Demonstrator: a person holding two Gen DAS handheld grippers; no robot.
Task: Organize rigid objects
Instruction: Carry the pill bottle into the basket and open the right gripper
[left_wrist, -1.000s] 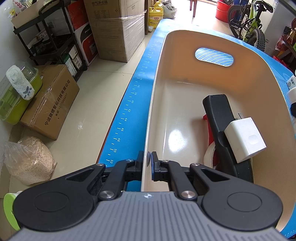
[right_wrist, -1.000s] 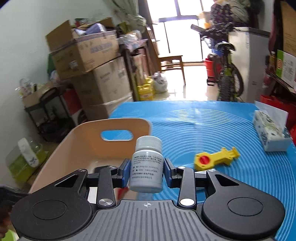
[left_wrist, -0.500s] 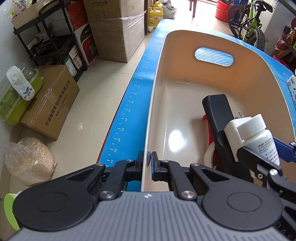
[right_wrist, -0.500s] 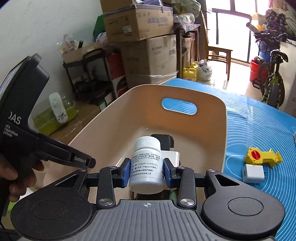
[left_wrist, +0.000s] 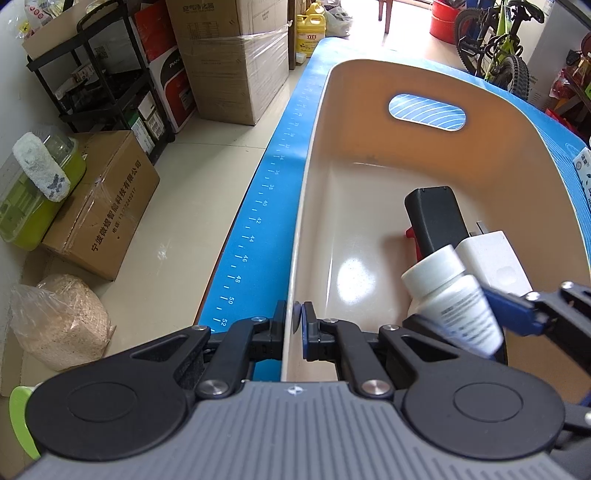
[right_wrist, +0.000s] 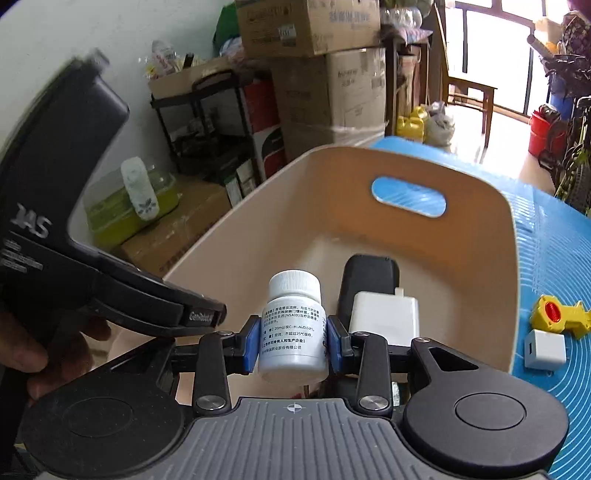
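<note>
Bottle (right_wrist: 293, 325) moved over bin (left_wrist: 314, 206) — right gripper (right_wrist: 291, 341) jaws grasping it | left gripper (left_wrist: 297, 325) clamps rim | label "20mg", "NSAID"

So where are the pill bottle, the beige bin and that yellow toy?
pill bottle (right_wrist: 292, 332): right wrist view, on its printed label.
beige bin (left_wrist: 517, 110): left wrist view, on its far inner wall.
yellow toy (right_wrist: 557, 316): right wrist view, on its round body.

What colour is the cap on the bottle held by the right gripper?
White, ribbed, matching the bottle body; clearest in the right wrist view.
</note>
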